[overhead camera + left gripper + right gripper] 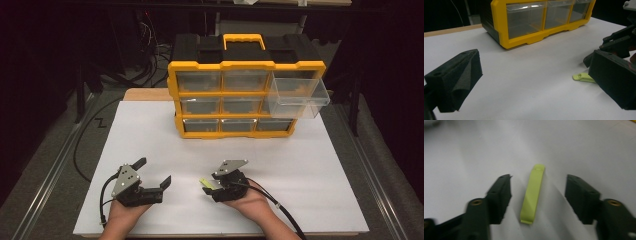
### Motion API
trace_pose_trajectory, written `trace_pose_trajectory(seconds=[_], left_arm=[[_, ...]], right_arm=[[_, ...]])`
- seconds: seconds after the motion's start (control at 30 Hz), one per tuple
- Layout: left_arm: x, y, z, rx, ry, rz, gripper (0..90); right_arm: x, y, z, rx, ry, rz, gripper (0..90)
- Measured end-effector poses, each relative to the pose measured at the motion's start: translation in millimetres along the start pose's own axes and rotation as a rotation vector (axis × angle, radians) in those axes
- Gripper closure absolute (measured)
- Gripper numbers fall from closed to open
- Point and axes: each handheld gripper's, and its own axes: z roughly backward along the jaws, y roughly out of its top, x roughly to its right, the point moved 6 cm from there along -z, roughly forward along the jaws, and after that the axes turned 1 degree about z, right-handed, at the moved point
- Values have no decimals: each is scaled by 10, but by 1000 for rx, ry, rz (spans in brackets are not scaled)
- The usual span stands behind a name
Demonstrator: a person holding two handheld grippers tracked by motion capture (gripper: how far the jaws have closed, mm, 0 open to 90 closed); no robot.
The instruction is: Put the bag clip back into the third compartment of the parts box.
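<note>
A small yellow-green plastic clip [532, 195] lies flat on the white sheet [310, 170], lengthwise between the two jaws of my right gripper [539, 179]. A gap shows on each side of it, so the pads do not touch it. In the high view that gripper [206, 184] sits low over the clip [210, 183] near the front middle. My left gripper [155, 171] rests at the front left, open wide and holding nothing. Its own view shows both foam-padded jaws of the left gripper [534, 65] spread apart, with the clip [582, 77] beside the right one.
A yellow and black drawer organizer [245, 95] stands at the back of the sheet. Its top right clear drawer [298, 97] is pulled out. Cables trail off the left side, and metal rails border the table.
</note>
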Motion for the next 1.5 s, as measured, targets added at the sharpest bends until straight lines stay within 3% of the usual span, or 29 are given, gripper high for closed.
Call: trace_pose_trajectory(seconds=[0.1,0.17,0.57,0.77,1.0,1.2,1.33,1.5], left_arm=[[0,0,2,0,-1,-1,4],[0,1,3,0,-2,-1,3],[9,-5,-11,-4,-7,-4,3],[11,-17,-29,-17,-4,-10,3],[-6,-24,-17,-17,7,-8,3],[-10,-26,-15,-19,8,-5,3],[-15,-23,-13,-16,11,1,3],[-20,-33,-20,-23,8,-1,4]], right_arm=[[-30,-6,-29,-13,-29,35,554],[-46,3,-36,-11,-17,33,614],[-64,-11,-56,-1,-41,59,788],[-39,4,-24,-2,-36,66,790],[-30,-14,180,42,-1,60,790],[6,-60,333,45,-14,76,790],[121,-85,505,64,-17,45,790],[228,-203,620,48,-27,44,790]])
